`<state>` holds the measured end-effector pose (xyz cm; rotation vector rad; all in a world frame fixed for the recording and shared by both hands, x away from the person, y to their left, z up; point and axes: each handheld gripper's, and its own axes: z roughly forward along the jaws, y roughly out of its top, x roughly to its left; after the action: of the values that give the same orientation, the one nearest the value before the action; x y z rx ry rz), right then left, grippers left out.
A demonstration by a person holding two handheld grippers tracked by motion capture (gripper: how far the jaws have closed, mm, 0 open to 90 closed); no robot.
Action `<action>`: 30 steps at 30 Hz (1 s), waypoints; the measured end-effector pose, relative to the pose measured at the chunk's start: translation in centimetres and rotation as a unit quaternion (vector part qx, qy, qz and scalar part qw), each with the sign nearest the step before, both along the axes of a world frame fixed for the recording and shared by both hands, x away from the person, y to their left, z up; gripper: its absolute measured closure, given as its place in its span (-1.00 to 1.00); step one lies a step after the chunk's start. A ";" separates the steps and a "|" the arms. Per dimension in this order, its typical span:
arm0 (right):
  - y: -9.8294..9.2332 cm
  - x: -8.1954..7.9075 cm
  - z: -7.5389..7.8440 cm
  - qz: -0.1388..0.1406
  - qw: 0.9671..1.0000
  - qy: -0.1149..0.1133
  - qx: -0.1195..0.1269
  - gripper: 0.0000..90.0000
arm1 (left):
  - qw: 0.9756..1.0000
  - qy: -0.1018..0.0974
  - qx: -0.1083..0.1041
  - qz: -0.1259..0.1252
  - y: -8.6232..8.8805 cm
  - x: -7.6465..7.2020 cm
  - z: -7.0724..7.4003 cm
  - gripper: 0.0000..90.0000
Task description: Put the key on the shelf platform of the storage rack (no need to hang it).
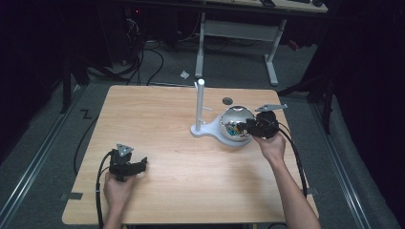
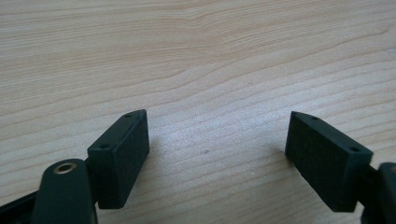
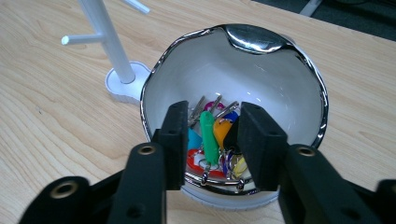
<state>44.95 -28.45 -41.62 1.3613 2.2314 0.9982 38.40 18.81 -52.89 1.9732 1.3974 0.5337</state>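
Note:
A shiny chrome bowl [image 1: 229, 119] with a white inside [image 3: 261, 84] stands right of centre on the table. It holds a bunch of keys with coloured tags: green [image 3: 208, 133], orange [image 3: 221, 131], red [image 3: 192, 159] and others. My right gripper [image 1: 244, 126] hovers at the bowl's near rim. In the right gripper view its jaws [image 3: 214, 108] stand apart over the keys; the green tag lies in the gap, and neither pad presses on it. My left gripper [image 1: 142, 165] rests at the table's near left, its jaws [image 2: 217, 116] wide apart over bare wood.
A white peg stand [image 1: 199, 107] with short side arms [image 3: 81, 38] rises from a round base just left of the bowl. The wooden table [image 1: 162, 114] ends in dark floor all round; a desk frame stands behind it.

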 end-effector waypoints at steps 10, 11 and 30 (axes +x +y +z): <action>-0.5 -1.3 1.7 -0.008 1.000 -0.025 0.004 0.15 | 1.000 0.000 0.000 0.000 0.0 0.0 0.0 -0.51; -0.6 -1.4 1.9 -0.009 1.000 -0.028 0.006 0.15 | 1.000 0.000 0.001 0.000 0.0 0.0 0.0 -0.51; -2.7 -5.0 4.1 -0.021 0.998 -0.059 0.032 0.15 | 1.000 0.000 0.003 0.000 -0.1 0.0 0.0 -0.51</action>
<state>39.95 -31.15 -37.48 1.3347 2.0936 1.1143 38.40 18.75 -52.89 1.9787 1.3963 0.5388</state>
